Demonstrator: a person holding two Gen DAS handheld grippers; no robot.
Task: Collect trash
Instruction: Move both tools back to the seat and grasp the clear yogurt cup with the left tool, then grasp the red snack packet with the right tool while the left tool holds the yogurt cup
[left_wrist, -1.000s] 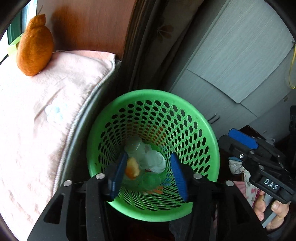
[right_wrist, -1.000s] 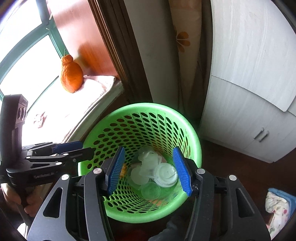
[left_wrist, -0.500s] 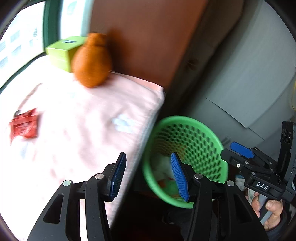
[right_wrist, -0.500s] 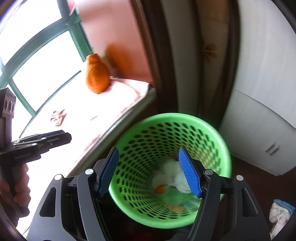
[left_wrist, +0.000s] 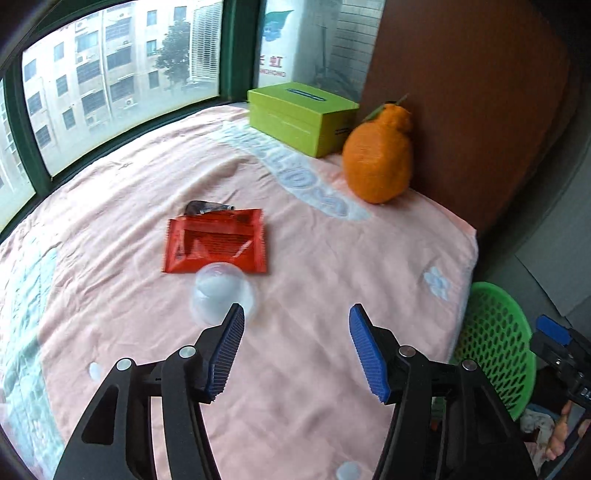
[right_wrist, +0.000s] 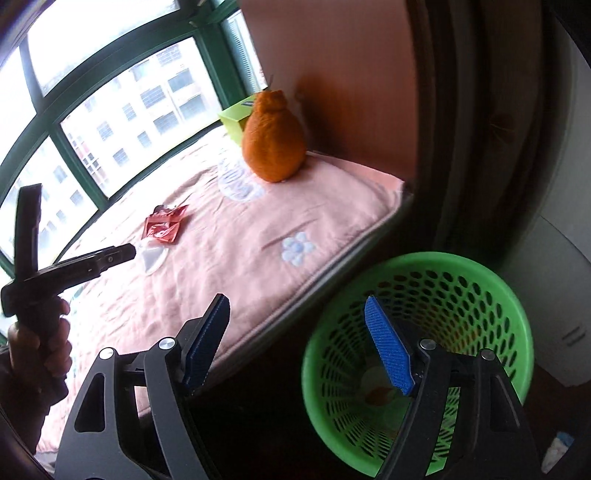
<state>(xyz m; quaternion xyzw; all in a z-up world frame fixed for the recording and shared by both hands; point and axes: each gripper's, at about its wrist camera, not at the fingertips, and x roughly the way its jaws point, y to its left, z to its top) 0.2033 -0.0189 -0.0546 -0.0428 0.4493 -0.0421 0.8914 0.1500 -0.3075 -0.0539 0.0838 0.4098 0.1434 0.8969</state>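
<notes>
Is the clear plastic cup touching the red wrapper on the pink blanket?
Cannot tell. In the left wrist view the clear plastic cup overlaps the red wrapper's near edge, yet that could be mere overlap; the right wrist view shows them too small to settle it.

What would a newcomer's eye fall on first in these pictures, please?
Probably the big orange fruit at the far corner of the pink blanket, next to a lime-green box by the window. Then the red wrapper mid-blanket, a clear plastic cup just in front of it, and the green basket on the floor beside.
</notes>
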